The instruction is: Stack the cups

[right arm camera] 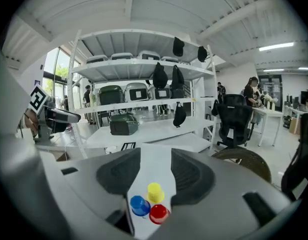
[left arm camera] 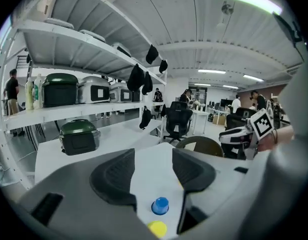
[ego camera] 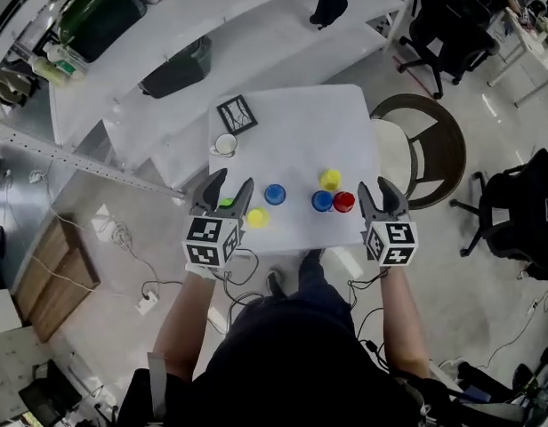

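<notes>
Hovering over the near edge of the white surface, lower left of centre in the head view: left claw, jaws standing apart, released, gripping nothing. Framing, in the left gripper view, two cups lying ahead and untouched: left blue cup, with left yellow cup nearer the camera. Peeking out beside that claw in the head view: green cup, partly hidden.

Hanging at lower right of centre: right claw, likewise released and empty. Sitting in a tight cluster just left of it: right blue cup and red cup touching side by side, right yellow cup just behind them. All six standing singly.

Resting near the surface's far left corner: small white round container and black-framed square.
</notes>
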The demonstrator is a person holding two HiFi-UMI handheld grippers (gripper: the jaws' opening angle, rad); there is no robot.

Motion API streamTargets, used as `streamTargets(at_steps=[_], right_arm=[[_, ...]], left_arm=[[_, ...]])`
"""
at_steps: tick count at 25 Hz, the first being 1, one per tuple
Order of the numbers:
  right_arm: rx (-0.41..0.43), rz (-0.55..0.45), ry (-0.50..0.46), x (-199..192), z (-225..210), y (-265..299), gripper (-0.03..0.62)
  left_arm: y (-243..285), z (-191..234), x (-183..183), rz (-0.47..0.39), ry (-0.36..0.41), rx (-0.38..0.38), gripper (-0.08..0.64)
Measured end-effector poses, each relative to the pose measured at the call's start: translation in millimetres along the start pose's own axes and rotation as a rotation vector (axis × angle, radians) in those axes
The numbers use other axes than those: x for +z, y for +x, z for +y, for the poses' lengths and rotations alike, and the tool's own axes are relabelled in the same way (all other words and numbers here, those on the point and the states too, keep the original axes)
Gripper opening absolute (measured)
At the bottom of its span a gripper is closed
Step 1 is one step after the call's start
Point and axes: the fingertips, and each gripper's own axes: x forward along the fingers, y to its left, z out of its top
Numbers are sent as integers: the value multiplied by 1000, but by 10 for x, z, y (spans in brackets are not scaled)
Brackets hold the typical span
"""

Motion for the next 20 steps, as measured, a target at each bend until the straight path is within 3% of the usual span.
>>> streamTargets(at_steps=[7,15,20], right_arm=[[201,228,-64,-689,-154,577,189],[354,443,-176,-1478,-15,877,192],[388,549,-315,-1863,31,910,215]], left_arm=[[574,-153,-91,117,20,35,230],[828,-49,-280,194,-31,80,229],[953,44,-456,224,-46,62,229]])
